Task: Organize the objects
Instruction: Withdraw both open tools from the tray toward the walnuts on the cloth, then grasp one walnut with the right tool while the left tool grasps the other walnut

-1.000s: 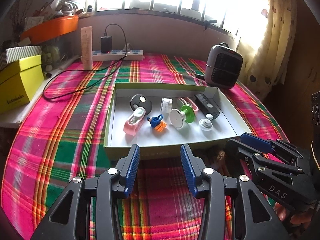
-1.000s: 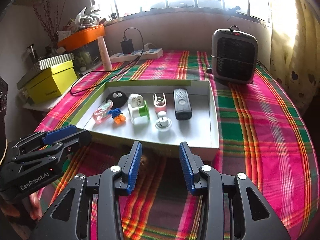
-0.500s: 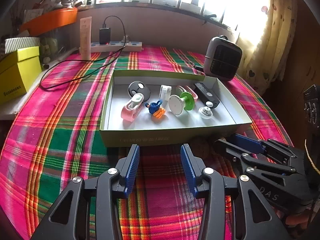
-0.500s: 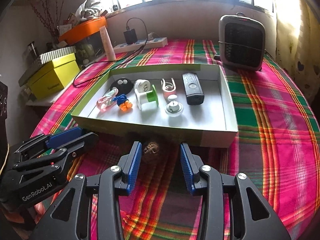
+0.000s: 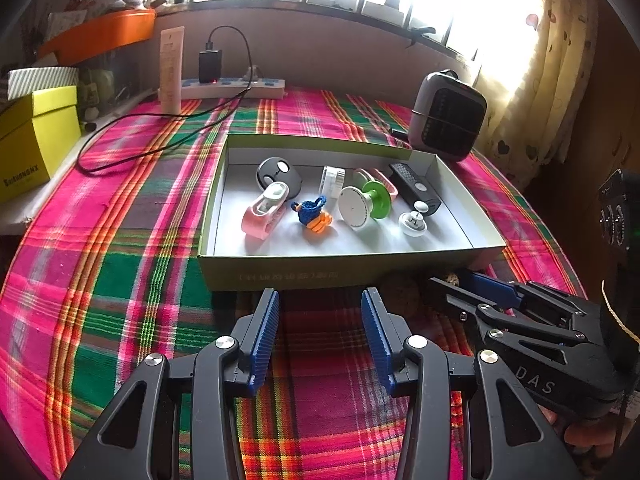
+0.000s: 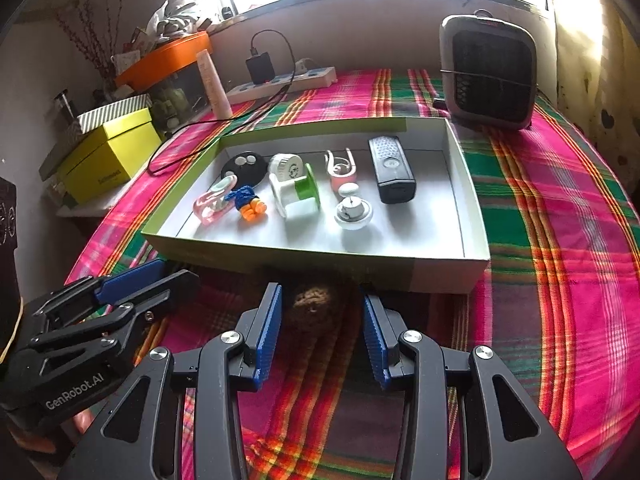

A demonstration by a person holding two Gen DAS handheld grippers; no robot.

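A shallow green-walled box (image 5: 288, 274) (image 6: 440, 276) on the plaid tablecloth holds several small items: a black fob (image 5: 278, 172), a pink clip (image 5: 264, 210), a blue-orange toy (image 5: 314, 216), a green-white spool (image 5: 366, 202), a white knob (image 5: 412, 222) and a black remote (image 5: 414, 188) (image 6: 390, 168). A brown fuzzy ball (image 6: 314, 306) (image 5: 402, 290) lies on the cloth just in front of the box. My right gripper (image 6: 322, 332) is open with the ball between its fingertips, not touching. My left gripper (image 5: 320, 334) is open and empty in front of the box.
A small grey heater (image 6: 490, 74) stands behind the box on the right. A power strip with a charger and cable (image 5: 232, 82), a cream tube (image 5: 172, 70), a yellow box (image 5: 34, 136) and an orange tray (image 5: 100, 34) are at the back left.
Both grippers have risen and tilted, so the box sits lower and closer in view. The right gripper has closed in on the brown ball, which now lies between its open fingers.
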